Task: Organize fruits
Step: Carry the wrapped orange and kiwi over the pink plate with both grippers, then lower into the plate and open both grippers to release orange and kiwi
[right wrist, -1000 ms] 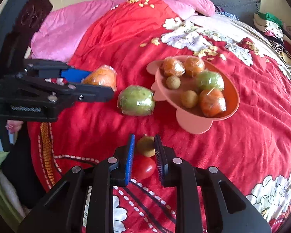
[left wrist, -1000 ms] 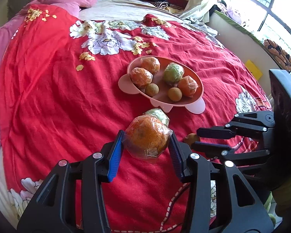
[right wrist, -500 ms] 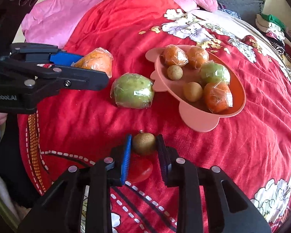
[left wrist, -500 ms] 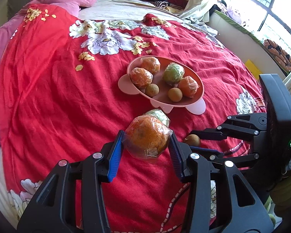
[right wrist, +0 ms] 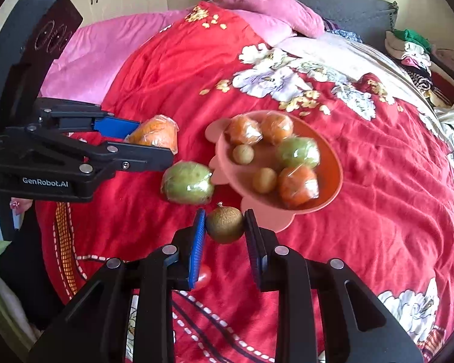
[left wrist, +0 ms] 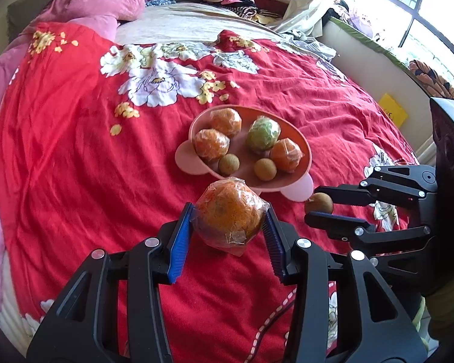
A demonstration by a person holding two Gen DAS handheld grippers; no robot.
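Six fruits are already lying in the pink plate (right wrist: 333, 195); a wrapped orange (left wrist: 230, 214) is being held by the left gripper (left wrist: 228, 227), a small brown fruit (right wrist: 225, 224) by the right gripper (right wrist: 225, 236), while a wrapped green fruit (right wrist: 187, 183) and a red tomato (right wrist: 203, 276) are being left on the bedspread (right wrist: 363, 242).

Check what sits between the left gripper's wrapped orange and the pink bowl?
Right wrist view: a wrapped green fruit lies on the red bedspread between them, touching the bowl's rim.

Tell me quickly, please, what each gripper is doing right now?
Left gripper: shut on the wrapped orange.
Right gripper: shut on the small brown fruit.
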